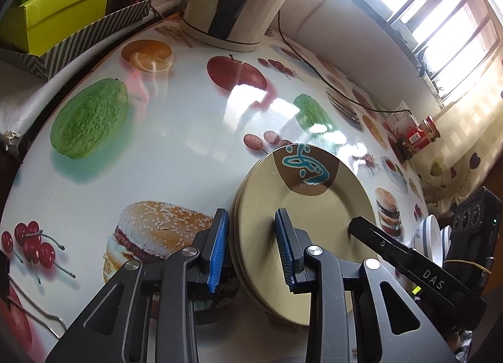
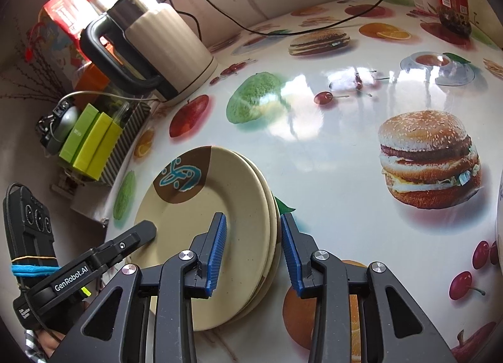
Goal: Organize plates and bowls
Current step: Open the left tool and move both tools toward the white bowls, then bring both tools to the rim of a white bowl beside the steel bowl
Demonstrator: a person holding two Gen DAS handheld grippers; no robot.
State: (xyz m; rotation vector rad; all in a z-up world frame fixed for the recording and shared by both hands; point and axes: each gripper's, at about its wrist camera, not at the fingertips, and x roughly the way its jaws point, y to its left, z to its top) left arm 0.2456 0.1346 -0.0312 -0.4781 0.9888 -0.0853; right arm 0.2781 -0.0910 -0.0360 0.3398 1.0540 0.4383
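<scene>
A stack of beige plates point(image 1: 314, 206) with a brown and teal patch lies on the fruit-print table point(image 1: 173, 143). My left gripper point(image 1: 251, 250) is open, its jaws straddling the stack's left rim. The same stack shows in the right wrist view point(image 2: 204, 206), where my right gripper point(image 2: 253, 253) is open and straddles its right rim. Each gripper shows in the other's view: the right one point(image 1: 408, 262) over the plate's right side, the left one point(image 2: 103, 256) at the plate's left edge. White bowls point(image 1: 430, 234) stand at the right, partly hidden.
A cream electric kettle point(image 1: 239, 1) stands at the back of the table with a black cable point(image 2: 283, 30) running along the wall. Green boxes in a striped tray point(image 1: 63, 14) sit at the left. A red jar point(image 1: 424, 136) and a carton point(image 1: 399, 121) stand by the window.
</scene>
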